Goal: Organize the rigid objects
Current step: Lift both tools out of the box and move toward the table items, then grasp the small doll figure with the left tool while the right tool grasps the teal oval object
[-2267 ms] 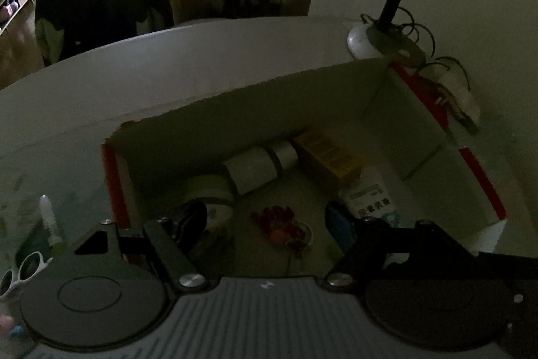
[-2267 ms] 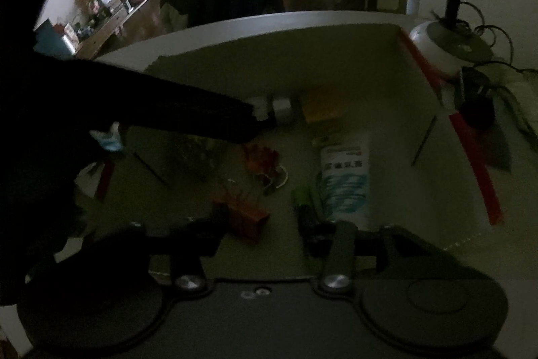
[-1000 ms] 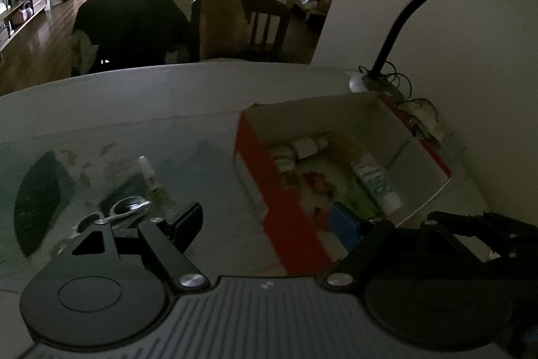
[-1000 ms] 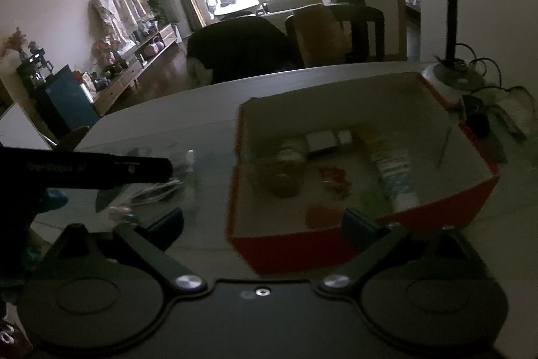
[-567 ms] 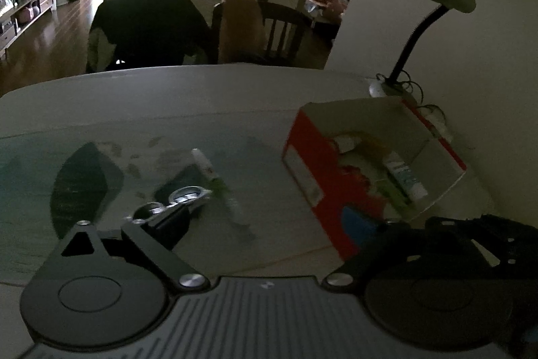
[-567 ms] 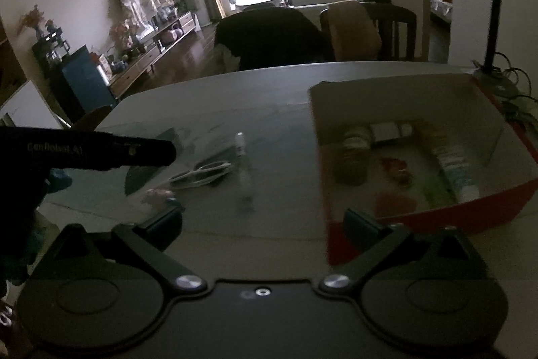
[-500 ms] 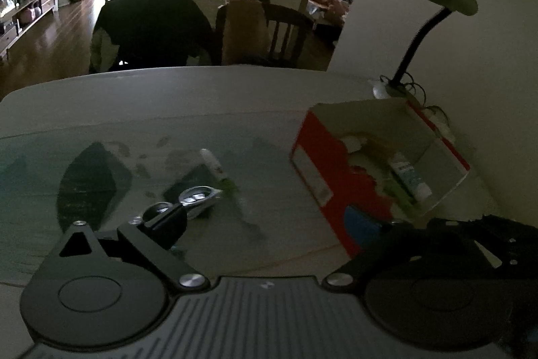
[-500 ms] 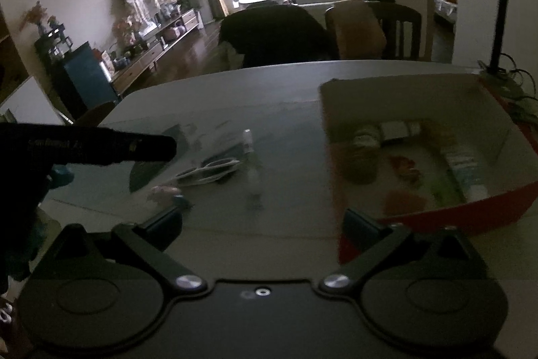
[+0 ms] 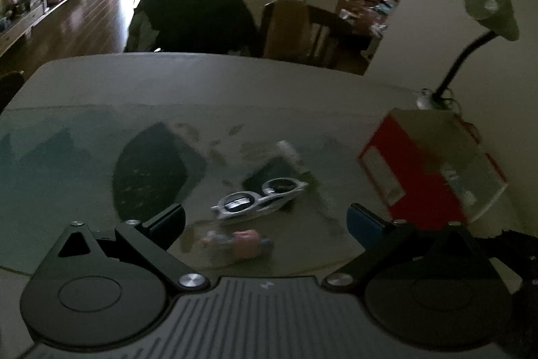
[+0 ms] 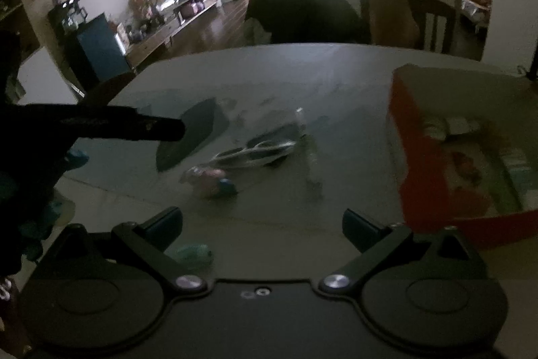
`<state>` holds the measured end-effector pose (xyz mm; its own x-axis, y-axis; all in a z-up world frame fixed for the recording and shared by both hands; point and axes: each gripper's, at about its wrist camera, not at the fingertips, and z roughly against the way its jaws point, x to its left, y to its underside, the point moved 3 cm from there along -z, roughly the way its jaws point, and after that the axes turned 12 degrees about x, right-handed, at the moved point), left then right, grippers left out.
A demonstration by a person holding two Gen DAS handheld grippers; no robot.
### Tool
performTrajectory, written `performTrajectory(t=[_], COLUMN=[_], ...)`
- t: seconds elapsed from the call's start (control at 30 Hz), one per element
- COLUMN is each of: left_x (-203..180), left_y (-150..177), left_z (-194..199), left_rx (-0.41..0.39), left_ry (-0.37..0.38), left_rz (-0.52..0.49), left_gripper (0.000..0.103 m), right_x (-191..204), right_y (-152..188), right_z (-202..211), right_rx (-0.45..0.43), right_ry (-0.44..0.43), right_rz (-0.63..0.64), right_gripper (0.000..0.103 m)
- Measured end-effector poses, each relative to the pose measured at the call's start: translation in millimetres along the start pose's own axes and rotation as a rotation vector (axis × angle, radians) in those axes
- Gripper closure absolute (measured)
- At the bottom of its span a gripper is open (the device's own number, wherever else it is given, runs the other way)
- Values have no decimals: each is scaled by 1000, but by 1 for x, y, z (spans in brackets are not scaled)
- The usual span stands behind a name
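White-framed sunglasses [image 9: 260, 199] lie on the glass-topped table, just ahead of my left gripper [image 9: 265, 221]. Its jaws are opening and nothing is between them. A small pink and blue item [image 9: 245, 241] sits nearer, between the left fingertips' lines. A small white bottle [image 9: 291, 153] lies beyond the glasses. The red cardboard box [image 9: 420, 177] holding several items stands at the right. In the right wrist view my right gripper [image 10: 264, 224] is open and empty, with the sunglasses [image 10: 255, 153], pink item [image 10: 210, 179], bottle [image 10: 301, 120] and box [image 10: 437, 164] ahead.
A desk lamp [image 9: 484, 19] stands behind the box by the wall. Chairs [image 9: 195, 19] line the table's far edge. A pale green thing [image 10: 191, 253] lies by the right gripper's left finger. The left gripper's dark body [image 10: 101, 123] reaches in from the left.
Both views have swung left from the box, which now sits at the right edge. The sunglasses and pink item have come in front of the left gripper, whose jaws have widened.
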<state>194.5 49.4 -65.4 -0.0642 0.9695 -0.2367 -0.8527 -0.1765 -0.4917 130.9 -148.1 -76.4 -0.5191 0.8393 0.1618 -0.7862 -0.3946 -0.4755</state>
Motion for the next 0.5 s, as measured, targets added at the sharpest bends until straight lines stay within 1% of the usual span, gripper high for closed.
performTrajectory(t=[0.13,0.27,0.37,0.5], left_x=[17,32,37,34], left_y=[5,10,15,19], left_z=[-17,-35,-47,-61], left_rx=[20,57,73,76], left_ry=[-39,-42,-47,-49], left_rz=[9,42,47,24], left_gripper=[0,0,0,0], right_x=[22,39,49,61], right_y=[5,10,15,19], right_z=[-22,-42,-54,-70], right_rx=[46,93,122,162], right_ry=[-7,-16,-15,-10], right_rz=[40,84,117,153], right_gripper=[4,5,5,6])
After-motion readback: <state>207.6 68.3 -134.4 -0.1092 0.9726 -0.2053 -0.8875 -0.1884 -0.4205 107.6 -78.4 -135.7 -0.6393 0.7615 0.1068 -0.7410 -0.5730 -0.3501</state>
